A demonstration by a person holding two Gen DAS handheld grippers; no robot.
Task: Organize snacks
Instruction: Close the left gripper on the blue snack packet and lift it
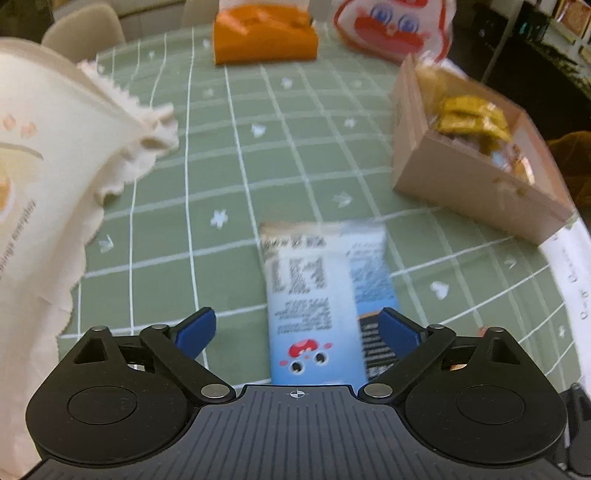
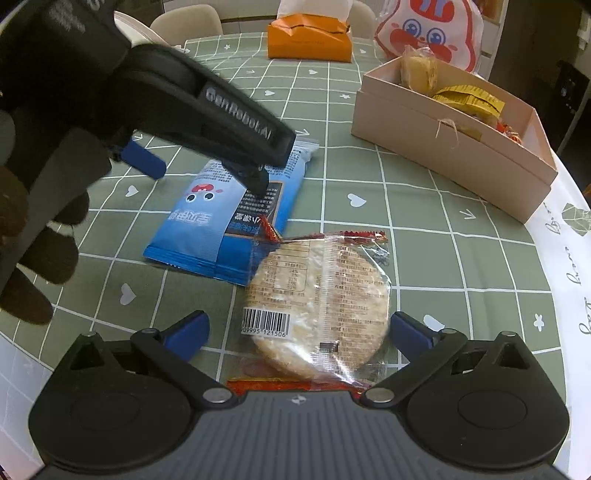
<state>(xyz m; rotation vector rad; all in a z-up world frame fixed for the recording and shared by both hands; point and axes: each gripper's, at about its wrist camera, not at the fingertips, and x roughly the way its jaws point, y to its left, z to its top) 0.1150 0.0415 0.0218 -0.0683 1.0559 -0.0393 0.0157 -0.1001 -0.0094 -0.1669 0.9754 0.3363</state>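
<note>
While both grippers hover wide open above a green checked worktop [image 2: 424, 229], two snack packets lie loose beneath them. Seen from the right wrist, the right gripper [image 2: 299, 330] has its blue fingers [image 2: 190, 332] spread to either side of a clear-wrapped round rice cracker [image 2: 321, 306], which lies flat between them with a gap on each side, its red-sealed end nearest the camera. Just beyond the cracker, and overlapped by its far corner, lies a blue snack packet [image 2: 207, 236], printed side up. The left gripper [image 2: 207, 166], held by a dark-gloved hand [image 2: 33, 236], reaches in from the upper left of that view with one finger above the blue packet; whether it touches cannot be told. In the blurred left wrist view the left gripper's fingers [image 1: 197, 328] also stand fully apart, the blue packet running up between them and nothing clamped. One open pink cardboard box [image 2: 443, 147] sits to the right at the worktop's edge, holding several wrapped snacks, yellow ones among them. At the far side stand one orange bag [image 2: 310, 40] and one white bag with a red cartoon face [image 2: 428, 33]. One cream bag with a frilled edge [image 1: 55, 155] fills the left of the left wrist view.
</note>
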